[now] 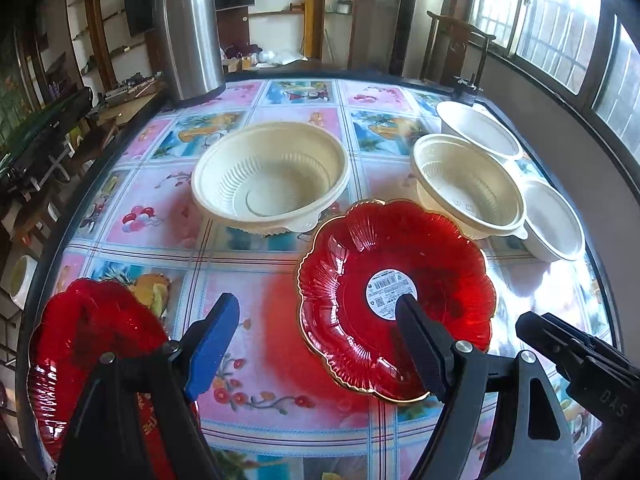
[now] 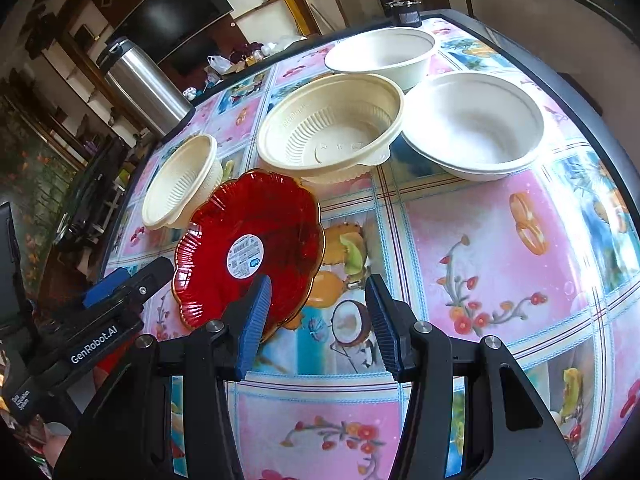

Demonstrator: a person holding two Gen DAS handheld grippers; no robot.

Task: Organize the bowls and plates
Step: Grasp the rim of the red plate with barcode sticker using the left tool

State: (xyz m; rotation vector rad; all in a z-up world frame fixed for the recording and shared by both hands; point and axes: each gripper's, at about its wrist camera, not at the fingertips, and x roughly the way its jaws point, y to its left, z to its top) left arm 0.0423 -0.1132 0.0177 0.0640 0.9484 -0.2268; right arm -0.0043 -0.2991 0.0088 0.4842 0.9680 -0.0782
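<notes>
A red flower-shaped glass plate with a white label lies on the patterned tablecloth. My left gripper is open over the cloth, its right finger in front of this plate's near part. A second red plate lies at the lower left, under the left finger. My right gripper is open, with only tablecloth between the pads; its left pad overlaps the labelled plate's near rim. Beyond stand two cream ribbed bowls and two white bowls.
A tall steel thermos stands at the table's far left edge. The dark table rim curves close behind the white bowls. A small black clamp sits on the far edge. Shelves and a chair lie beyond.
</notes>
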